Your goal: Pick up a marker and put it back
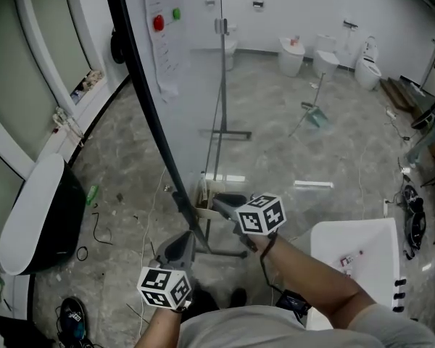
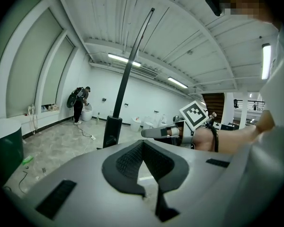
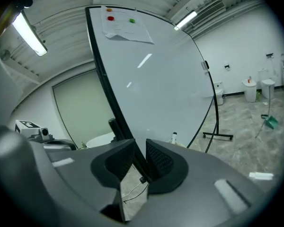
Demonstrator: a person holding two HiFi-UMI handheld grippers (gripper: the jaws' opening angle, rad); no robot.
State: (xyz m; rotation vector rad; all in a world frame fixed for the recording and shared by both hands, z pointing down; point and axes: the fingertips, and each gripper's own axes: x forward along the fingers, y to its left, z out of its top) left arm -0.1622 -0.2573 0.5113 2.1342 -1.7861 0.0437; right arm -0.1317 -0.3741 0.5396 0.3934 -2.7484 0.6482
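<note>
A whiteboard in a black frame stands in front of me, with a paper sheet and red and green magnets near its top. My right gripper is at the board's lower edge, its jaws a little apart with nothing between them; only the black frame shows through the gap. A small white marker-like thing with a dark cap stands upright at the board's foot, beyond the jaws. My left gripper hangs lower and nearer me, its tips together and nothing in them.
A white round-ended table is on my left and a white table with small items on my right. The board's stand and cables lie on the floor. Toilets line the far wall. A person stands far off.
</note>
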